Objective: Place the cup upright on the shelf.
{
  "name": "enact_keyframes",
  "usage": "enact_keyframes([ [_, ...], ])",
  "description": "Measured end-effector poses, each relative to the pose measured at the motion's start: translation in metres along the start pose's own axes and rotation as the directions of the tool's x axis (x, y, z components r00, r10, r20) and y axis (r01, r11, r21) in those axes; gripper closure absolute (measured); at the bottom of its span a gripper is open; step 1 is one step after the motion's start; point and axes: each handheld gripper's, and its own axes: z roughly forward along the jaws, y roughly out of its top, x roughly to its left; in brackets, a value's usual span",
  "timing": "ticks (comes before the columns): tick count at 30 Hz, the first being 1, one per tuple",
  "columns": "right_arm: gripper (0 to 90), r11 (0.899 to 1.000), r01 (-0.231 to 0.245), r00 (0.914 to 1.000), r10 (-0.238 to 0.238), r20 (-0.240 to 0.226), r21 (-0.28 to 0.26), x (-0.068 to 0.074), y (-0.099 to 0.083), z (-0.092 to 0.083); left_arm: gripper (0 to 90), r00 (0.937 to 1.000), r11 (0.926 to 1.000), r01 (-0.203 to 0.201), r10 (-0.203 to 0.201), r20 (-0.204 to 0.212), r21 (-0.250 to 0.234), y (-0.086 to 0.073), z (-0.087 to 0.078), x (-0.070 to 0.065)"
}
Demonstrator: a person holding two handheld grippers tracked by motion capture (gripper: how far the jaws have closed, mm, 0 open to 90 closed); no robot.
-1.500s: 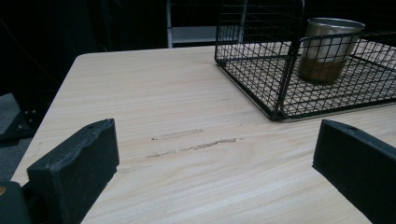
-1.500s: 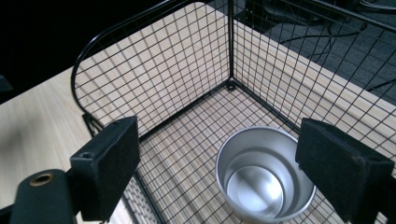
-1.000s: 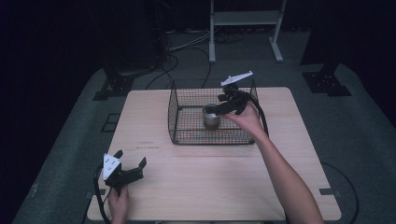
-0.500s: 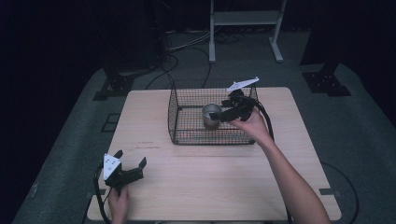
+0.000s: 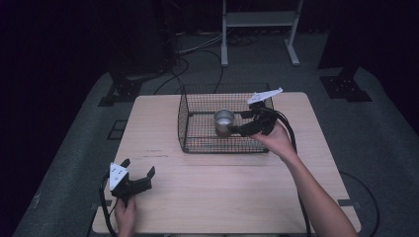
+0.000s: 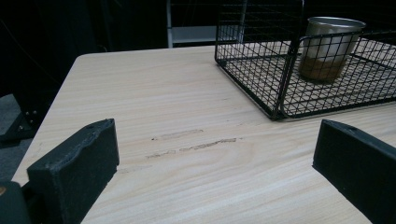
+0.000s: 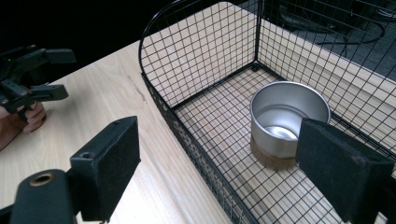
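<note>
A metal cup [image 5: 224,121] with a brown base stands upright inside the black wire basket [image 5: 184,118] at the table's far middle. My right gripper [image 5: 240,124] hovers at the basket's right side, just right of the cup, its jaws open and apart from it. In the right gripper view the cup [image 7: 287,116] stands beyond the right jaw, and the left jaw hangs over the basket's wire wall [image 7: 154,88]; the gripper [image 7: 217,135] holds nothing. My left gripper [image 5: 138,166] rests open at the near left of the table. Its own view shows it [image 6: 217,140] empty, with the cup [image 6: 329,46] behind the basket mesh [image 6: 247,70].
The light wooden table [image 5: 222,197] has a short scratch mark [image 6: 196,144] ahead of the left gripper. A cable trails from the right gripper down over the table's right side. A white metal stand [image 5: 259,19] and floor cables lie beyond the far edge.
My right gripper has drawn back to the right, away from the cup, and sunk slightly. The cup stays where it was in the basket. The left gripper has not moved.
</note>
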Motion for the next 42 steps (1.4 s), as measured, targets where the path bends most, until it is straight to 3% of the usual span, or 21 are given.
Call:
enact_keyframes([
  [17, 13.2, 1.0, -0.012, 0.9999, 0.012, -0.004, -0.005, 0.003, -0.026, -0.021, 0.0, 1.0, 1.0, -0.004, 0.004, -0.001, 0.001, 0.0, 0.0, 0.0],
  [42, 13.3, 0.999, -0.036, 0.9993, 0.037, -0.005, 0.005, 0.006, -0.067, -0.03, 0.0, 1.0, 1.0, -0.007, 0.007, -0.006, 0.0, 0.0, 0.0, -0.001],
])
